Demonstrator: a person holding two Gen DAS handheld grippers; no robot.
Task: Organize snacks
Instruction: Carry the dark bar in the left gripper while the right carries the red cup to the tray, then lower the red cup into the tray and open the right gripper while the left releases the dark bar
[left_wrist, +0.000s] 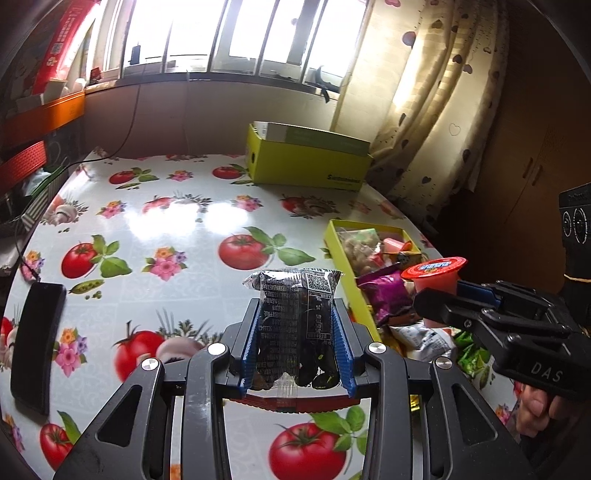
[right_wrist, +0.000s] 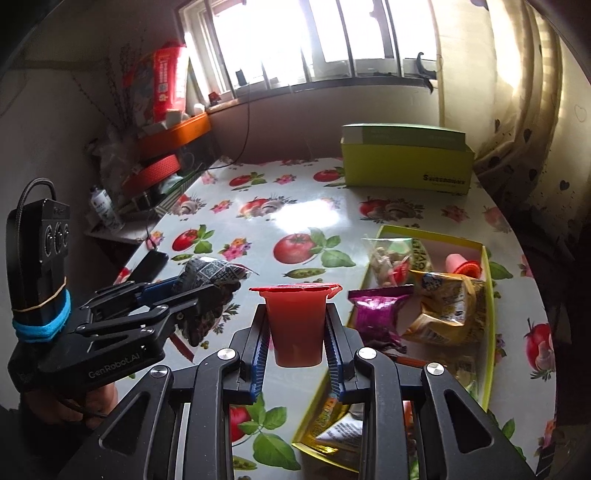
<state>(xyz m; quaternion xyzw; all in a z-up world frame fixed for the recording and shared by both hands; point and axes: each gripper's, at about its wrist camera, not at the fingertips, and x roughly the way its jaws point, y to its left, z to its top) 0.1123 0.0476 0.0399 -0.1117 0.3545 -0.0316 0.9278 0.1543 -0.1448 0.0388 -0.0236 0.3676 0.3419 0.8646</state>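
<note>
My left gripper (left_wrist: 295, 325) is shut on a clear packet of dark snacks (left_wrist: 295, 317) with a QR code, held upright above the tomato-print table (left_wrist: 177, 229). The same packet (right_wrist: 210, 277) shows at the left of the right wrist view in that gripper (right_wrist: 207, 291). My right gripper (right_wrist: 295, 325) is shut on a red jelly cup (right_wrist: 295, 321) with a red foil lid; in the left wrist view the cup (left_wrist: 434, 275) hangs over the snack tray. The shallow yellow-green tray (right_wrist: 487, 295) lies at the right, filled with several snack bags.
An open yellow-green box (left_wrist: 306, 162) stands at the table's far side near the curtain (left_wrist: 436, 122). A black phone (left_wrist: 35, 343) lies at the table's left edge. Cluttered shelves (right_wrist: 162, 147) and a cable run along the left. A hand (left_wrist: 535, 410) grips the right tool.
</note>
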